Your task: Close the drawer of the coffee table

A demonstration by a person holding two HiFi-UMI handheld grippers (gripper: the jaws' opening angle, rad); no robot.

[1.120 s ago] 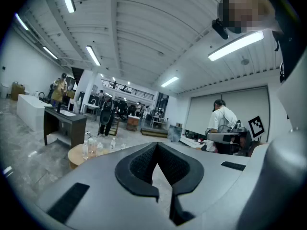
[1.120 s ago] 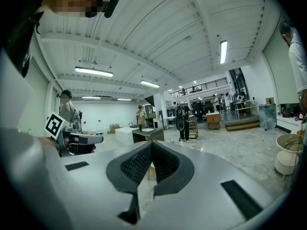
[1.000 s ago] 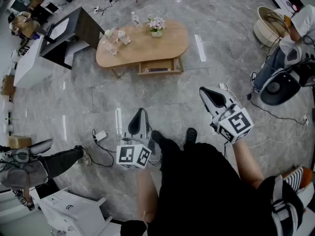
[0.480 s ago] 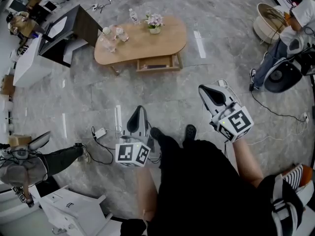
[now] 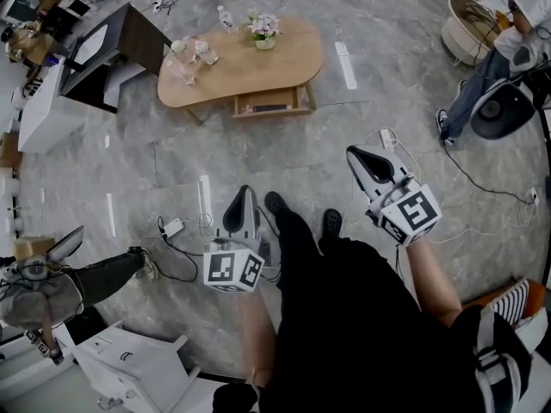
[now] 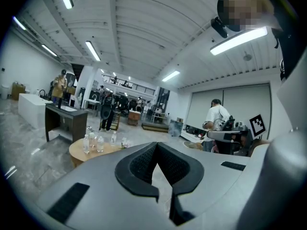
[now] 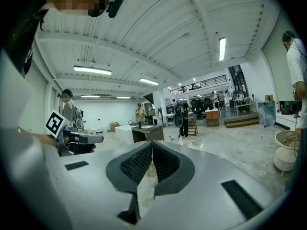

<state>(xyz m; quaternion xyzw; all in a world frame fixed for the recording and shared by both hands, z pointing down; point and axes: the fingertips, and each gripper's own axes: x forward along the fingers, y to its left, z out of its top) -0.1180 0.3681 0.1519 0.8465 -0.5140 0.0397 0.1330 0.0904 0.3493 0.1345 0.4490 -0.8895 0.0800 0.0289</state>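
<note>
Both left gripper (image 5: 244, 193) and right gripper (image 5: 355, 157) pressed together (empty); drawer (image 5: 269, 103) has shifted upward.

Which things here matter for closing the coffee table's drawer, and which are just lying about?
For the job: coffee table, its open drawer, left gripper and right gripper, both shut and empty.

Lying about: water bottles and flower pot on the table, white adapter on the floor, dark desk.

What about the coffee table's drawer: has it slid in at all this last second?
No. The drawer sticks out from under the coffee table top's near edge as far as before; only the view has shifted.
</note>
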